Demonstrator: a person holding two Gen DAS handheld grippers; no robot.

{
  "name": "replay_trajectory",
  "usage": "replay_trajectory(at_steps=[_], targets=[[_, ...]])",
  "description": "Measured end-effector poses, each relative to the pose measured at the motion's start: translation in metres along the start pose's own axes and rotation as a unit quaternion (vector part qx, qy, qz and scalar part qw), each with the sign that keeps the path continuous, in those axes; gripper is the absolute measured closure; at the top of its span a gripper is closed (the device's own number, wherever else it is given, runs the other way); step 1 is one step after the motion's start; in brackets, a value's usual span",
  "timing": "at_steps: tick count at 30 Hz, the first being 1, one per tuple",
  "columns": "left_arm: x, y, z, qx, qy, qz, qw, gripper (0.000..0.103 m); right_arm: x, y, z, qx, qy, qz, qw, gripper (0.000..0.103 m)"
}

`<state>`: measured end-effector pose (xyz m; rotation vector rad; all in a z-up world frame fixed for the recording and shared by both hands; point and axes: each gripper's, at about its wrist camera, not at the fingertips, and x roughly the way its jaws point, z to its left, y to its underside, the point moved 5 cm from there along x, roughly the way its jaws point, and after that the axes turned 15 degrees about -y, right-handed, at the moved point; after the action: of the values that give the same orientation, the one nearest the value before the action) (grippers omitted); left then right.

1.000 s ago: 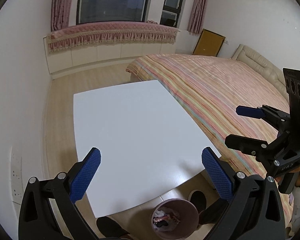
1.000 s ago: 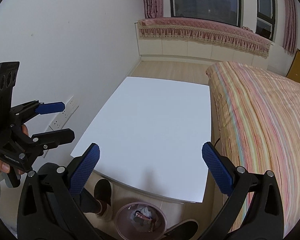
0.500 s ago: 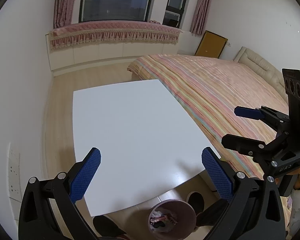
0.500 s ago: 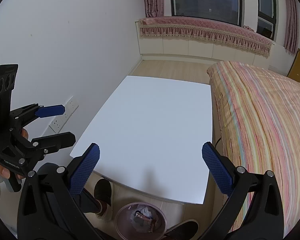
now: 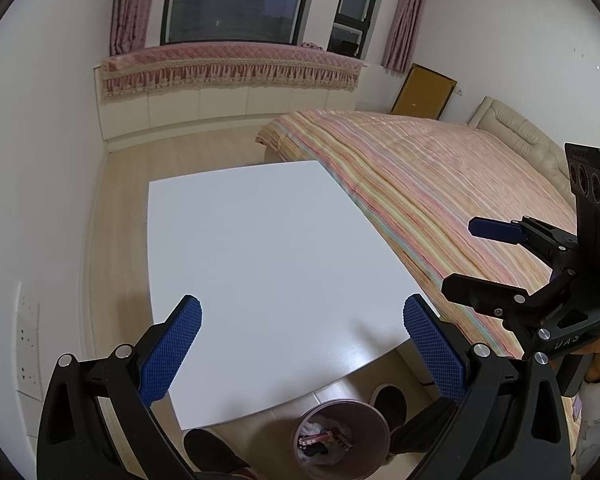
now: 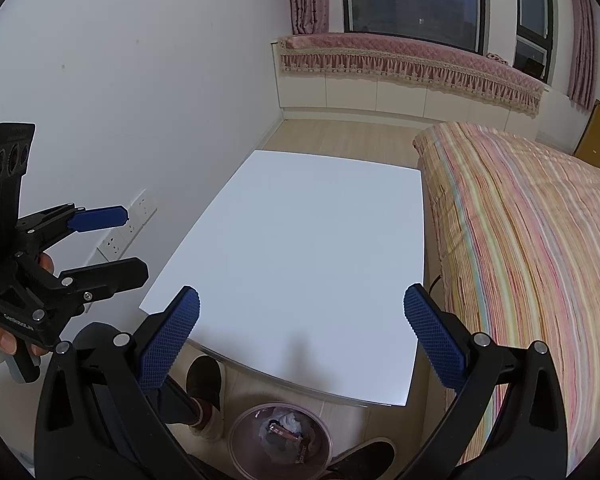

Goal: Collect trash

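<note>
Two grippers in view, both raised above the near edge of one white surface. Left gripper: two blue-padded fingers spread wide, nothing between them. Right gripper: two blue-padded fingers likewise spread wide, nothing held. Each gripper also appears at the side of the other's view, with fingers parted.

One round pinkish trash bin stands on the floor just beyond the near edge of the surface, below and between the grippers. The trash lies inside it: crumpled white paper and at least one reddish wrapper; an exact count of pieces cannot be told.

Two dark shoes flank the bin on the floor. One striped bed lies along the right of the surface. One wall socket panel is on the left wall. One window seat runs along the far wall.
</note>
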<state>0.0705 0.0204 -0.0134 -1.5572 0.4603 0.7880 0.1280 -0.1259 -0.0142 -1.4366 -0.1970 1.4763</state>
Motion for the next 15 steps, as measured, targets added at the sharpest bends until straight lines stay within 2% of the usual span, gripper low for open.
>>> replay_trajectory(at_steps=[15], targets=[[0.0008,0.0007,-0.0007,0.003,-0.001,0.002,1.0,0.006,0.003,0.0003,0.0008,0.001,0.002,0.004,1.0,0.003]])
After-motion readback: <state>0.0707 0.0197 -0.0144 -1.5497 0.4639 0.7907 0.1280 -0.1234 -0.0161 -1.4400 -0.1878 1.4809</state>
